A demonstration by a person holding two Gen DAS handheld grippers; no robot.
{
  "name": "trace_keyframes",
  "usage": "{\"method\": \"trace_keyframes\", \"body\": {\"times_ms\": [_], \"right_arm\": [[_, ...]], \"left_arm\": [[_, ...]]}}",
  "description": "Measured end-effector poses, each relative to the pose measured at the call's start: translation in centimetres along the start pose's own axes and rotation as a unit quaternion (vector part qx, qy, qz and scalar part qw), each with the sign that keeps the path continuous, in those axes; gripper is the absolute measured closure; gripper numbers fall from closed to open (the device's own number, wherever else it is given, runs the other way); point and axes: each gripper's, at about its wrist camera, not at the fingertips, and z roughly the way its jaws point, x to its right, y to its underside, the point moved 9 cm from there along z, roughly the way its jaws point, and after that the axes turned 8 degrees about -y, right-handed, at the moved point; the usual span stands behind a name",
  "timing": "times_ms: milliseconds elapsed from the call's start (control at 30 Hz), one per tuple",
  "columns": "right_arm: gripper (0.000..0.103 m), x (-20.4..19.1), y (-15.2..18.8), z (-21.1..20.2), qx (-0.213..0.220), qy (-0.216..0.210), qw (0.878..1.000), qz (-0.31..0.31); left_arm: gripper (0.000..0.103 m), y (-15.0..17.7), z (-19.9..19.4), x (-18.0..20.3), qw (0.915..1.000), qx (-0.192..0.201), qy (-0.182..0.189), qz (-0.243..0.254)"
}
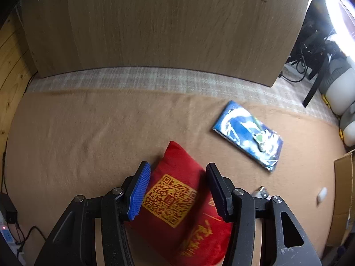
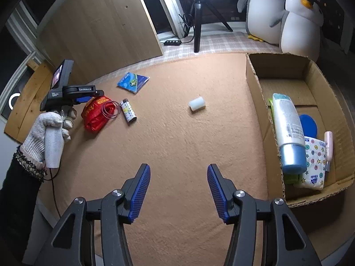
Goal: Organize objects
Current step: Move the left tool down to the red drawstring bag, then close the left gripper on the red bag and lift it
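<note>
Red fabric with gold print, a pouch [image 1: 177, 201] bearing a QR-style square, lies on the tan felt tabletop [image 1: 88, 137] directly between the spread fingers of the left hand-held gripper [image 1: 176, 194]; the blue-ribbed pads stand on either side of it, and whether they touch it cannot be told. In the right wrist view the same pouch [image 2: 96, 113] sits under the nose of that left hand-held gripper [image 2: 88, 98], which a white-gloved hand [image 2: 47, 133] holds by its handle. Just to the right of the pouch lie thin wire rings [image 2: 111, 110] and a patterned lighter [image 2: 128, 110]. Ahead and to the right of the left hand-held gripper is a flat blue packet [image 1: 248, 135]. Further right on the tabletop, well ahead of the right hand-held gripper [image 2: 178, 192], a small white cylinder [image 2: 197, 103] lies on its side. The right hand-held gripper hangs over bare felt with its fingers wide apart and nothing between them. To its right stands an open cardboard box [image 2: 255, 82] holding a white and blue tube [image 2: 288, 133], a blue round lid [image 2: 309, 125], a patterned tissue pack [image 2: 314, 161] and a small pink item [image 2: 328, 146]. Beyond the box sit two plush penguins [image 2: 299, 26], with a black tripod [image 2: 198, 15] and a leaning wooden board [image 2: 99, 28] further to the left.
</note>
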Motion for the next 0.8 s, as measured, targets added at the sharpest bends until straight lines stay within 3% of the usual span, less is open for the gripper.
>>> {"method": "trace_keyframes", "body": {"times_ms": [367, 800], "right_arm": [[0.053, -1.0, -0.3, 1.2, -0.02, -0.02, 0.999, -0.016], [0.053, -3.4, -0.3, 2.7, -0.04, -0.05, 0.997, -0.044]], "left_arm": [[0.043, 3.2, 0.5, -1.5, 0.9999, -0.001, -0.001, -0.014], [0.042, 12.5, -3.1, -1.3, 0.9973, 0.003, 0.053, -0.05]]}}
